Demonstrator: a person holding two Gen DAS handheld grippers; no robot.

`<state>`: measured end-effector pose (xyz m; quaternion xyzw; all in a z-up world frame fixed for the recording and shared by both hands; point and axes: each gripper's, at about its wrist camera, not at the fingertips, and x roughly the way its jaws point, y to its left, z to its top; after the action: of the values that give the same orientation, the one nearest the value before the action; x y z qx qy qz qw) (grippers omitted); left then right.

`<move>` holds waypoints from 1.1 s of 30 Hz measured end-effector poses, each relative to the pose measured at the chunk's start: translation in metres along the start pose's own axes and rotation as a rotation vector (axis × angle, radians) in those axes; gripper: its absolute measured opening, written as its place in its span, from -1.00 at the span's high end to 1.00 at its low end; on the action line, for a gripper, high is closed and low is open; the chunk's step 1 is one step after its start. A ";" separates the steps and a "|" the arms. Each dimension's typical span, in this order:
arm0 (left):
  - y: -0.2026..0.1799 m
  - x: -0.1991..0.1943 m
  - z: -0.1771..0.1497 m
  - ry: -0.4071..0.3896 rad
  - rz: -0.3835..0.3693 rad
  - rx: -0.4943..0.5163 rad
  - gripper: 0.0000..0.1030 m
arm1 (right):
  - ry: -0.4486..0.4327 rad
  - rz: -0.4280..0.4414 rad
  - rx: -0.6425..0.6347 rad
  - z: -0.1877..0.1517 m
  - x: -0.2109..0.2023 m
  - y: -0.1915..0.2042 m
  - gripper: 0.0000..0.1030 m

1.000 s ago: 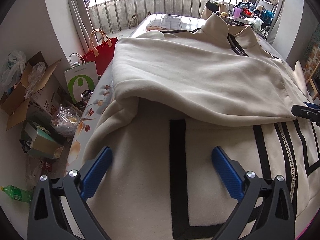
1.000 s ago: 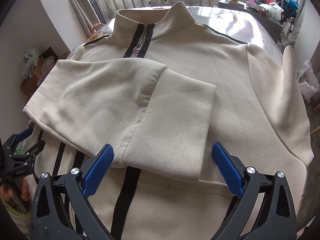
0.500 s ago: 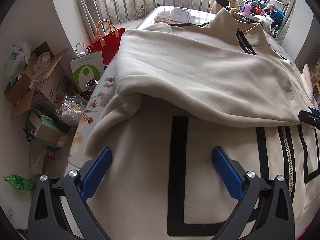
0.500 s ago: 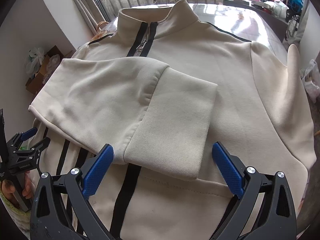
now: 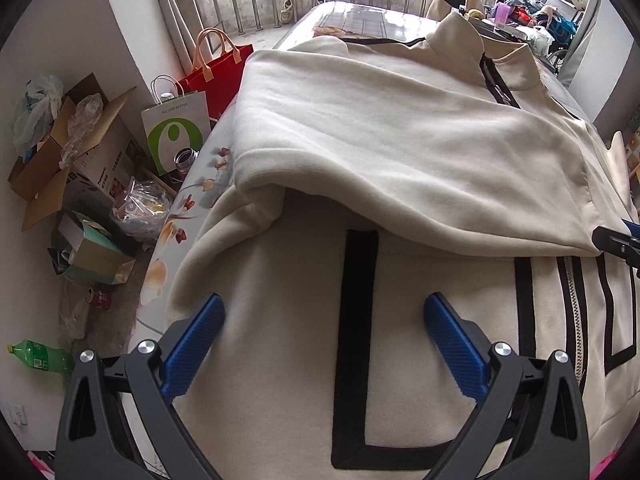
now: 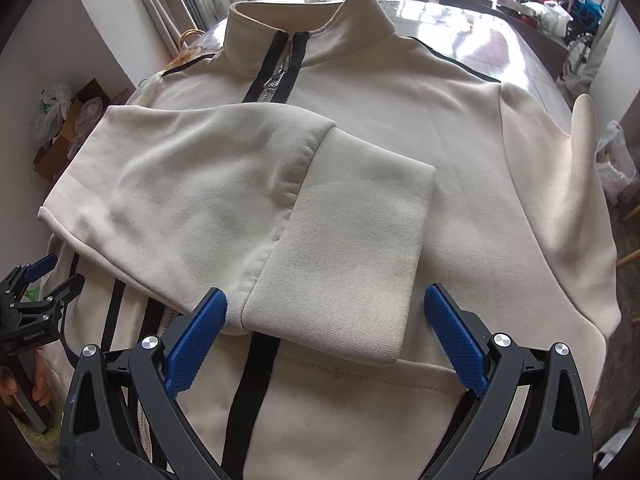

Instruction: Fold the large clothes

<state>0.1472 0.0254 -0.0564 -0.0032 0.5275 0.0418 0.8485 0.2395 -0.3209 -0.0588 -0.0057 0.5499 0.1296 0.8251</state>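
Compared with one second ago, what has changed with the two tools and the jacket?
Both tools drew back a little toward the hem. The left tool now shows the whole black L-stripe; the right tool sees the folded sleeve from slightly farther away. Nothing was taken hold of or let go. Both tools stayed open above the jacket, and the sleeve lies across the chest as before.

left gripper (image 5: pixel 324 340) spread wide | over cream jacket (image 5: pixel 400 152) | contact unclear
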 end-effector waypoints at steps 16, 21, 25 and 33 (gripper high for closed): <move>0.001 0.001 0.001 0.009 0.000 -0.004 -0.92 | 0.009 -0.026 -0.007 0.002 0.005 0.005 -0.84; 0.001 0.001 0.001 0.009 0.001 -0.004 -0.92 | 0.009 -0.029 -0.007 0.003 0.006 0.007 -0.84; 0.001 0.001 0.001 0.010 0.002 -0.005 -0.92 | 0.007 -0.032 -0.008 0.002 0.007 0.008 -0.84; 0.000 -0.001 -0.001 0.011 0.011 -0.004 -0.92 | 0.001 -0.036 -0.008 0.000 0.007 0.008 -0.85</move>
<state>0.1455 0.0257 -0.0563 -0.0021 0.5318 0.0477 0.8455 0.2405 -0.3117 -0.0640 -0.0192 0.5498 0.1168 0.8269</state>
